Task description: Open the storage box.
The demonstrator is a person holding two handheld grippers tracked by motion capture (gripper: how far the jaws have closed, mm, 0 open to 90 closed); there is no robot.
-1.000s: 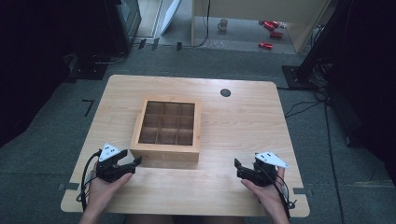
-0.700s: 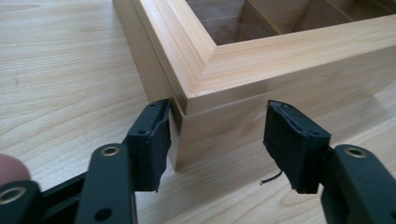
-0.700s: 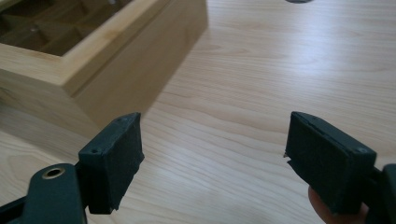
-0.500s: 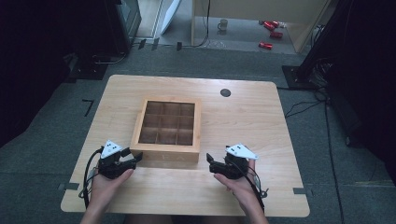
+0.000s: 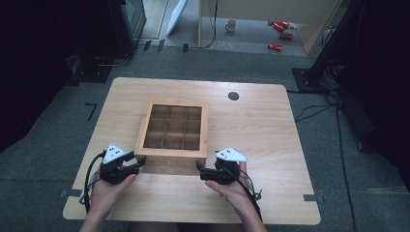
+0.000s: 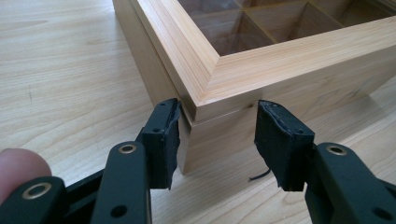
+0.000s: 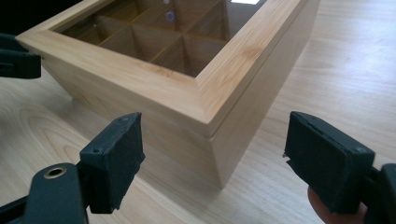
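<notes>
Right black two-jaw gripper (image 5: 205,173) has moved in from 4 o'clock to the near right corner of the square pale-wood box with glass lid (image 5: 172,128), jaws apart. Left black two-jaw gripper (image 5: 133,163), unmoved, straddles the near left corner, jaws apart. Box sits at the centre of the light wooden table (image 5: 261,125); a two-handed grasp appears imminent.

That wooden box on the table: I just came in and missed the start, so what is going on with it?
A person sits at the table with a two-jaw gripper in each hand. The wooden box, with a glass-topped lid over nine compartments, stands closed in the middle. The left gripper is at the box's near left corner, jaws open to either side of it. The right gripper faces the near right corner, jaws open and short of it. Nothing is gripped yet.
</notes>
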